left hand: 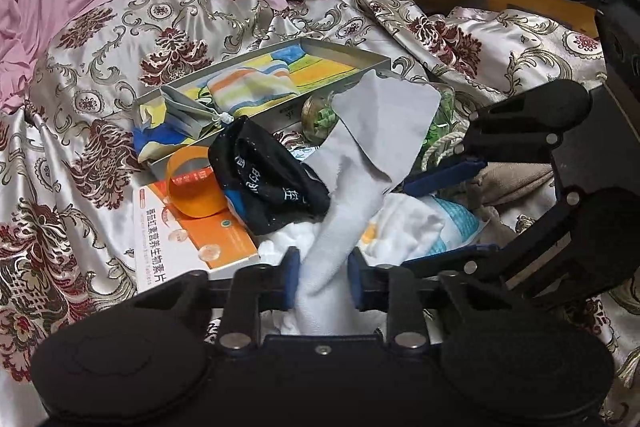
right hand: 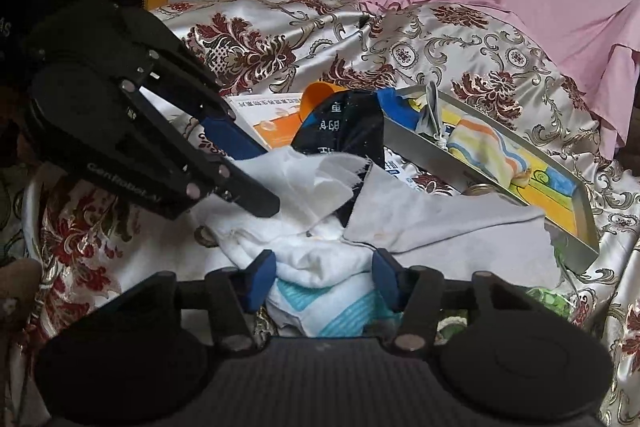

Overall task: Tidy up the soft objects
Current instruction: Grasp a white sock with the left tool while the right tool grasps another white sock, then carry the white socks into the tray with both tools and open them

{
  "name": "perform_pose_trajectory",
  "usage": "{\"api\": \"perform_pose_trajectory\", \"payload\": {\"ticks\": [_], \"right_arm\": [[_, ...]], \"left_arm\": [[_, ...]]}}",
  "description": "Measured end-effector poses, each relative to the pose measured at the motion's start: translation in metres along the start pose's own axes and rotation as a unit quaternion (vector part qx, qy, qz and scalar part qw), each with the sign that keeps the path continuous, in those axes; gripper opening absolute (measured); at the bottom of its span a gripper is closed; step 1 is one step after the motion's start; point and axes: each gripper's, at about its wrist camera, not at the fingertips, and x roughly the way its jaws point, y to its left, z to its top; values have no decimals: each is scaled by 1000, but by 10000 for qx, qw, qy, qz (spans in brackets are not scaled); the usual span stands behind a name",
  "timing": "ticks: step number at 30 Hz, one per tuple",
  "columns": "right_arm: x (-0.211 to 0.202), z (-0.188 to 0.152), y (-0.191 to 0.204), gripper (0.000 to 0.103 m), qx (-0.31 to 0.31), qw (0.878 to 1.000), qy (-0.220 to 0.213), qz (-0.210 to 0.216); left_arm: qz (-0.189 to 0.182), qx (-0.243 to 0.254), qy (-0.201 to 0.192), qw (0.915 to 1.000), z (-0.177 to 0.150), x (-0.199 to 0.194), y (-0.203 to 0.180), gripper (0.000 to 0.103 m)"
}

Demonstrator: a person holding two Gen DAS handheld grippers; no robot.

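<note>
A crumpled, frayed pale grey cloth (left hand: pixel 360 163) is clamped by the left gripper (left hand: pixel 323 277); a white-and-turquoise towel (right hand: pixel 320 291) is pinched by the right gripper (right hand: pixel 324 281).

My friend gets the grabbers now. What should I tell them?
Left tool: shut on the grey cloth, which drapes over the pile.
Right tool: around the white and blue towel; grip unclear.
Silver tray on the flowered bedspread already holds a striped cloth.
Black cloth lies loose beside the tray.
Left to do: sort the grey cloth, the towel and the black cloth.
</note>
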Motion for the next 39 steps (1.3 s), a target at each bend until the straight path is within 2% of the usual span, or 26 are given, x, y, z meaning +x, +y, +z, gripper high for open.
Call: {"api": "perform_pose_trajectory", "payload": {"ticks": [6,9,13,25,33,39], "right_arm": [[0,0,3,33,-1,10000,9,-67],[-1,0,8,22,-99,9998,8,-168],[-7,0,9,15,-90,9996,-51,-245],[-81,13,0,12,103,9976,-545,-408],[-130,31,-14,11,232,9980,-584,-18],[-156,48,-32,12,295,9978,-587,126]], "left_arm": [[-43,-427,-113,9990,1,-5,6,6],[23,-557,-85,9984,1,-5,7,5],[-19,-722,-187,9972,1,-13,6,4],[188,-1346,-775,9877,10,-76,1,4],[153,-1366,-1039,9851,30,-114,1,4],[172,-1510,-1191,9812,48,-123,11,4]]}}
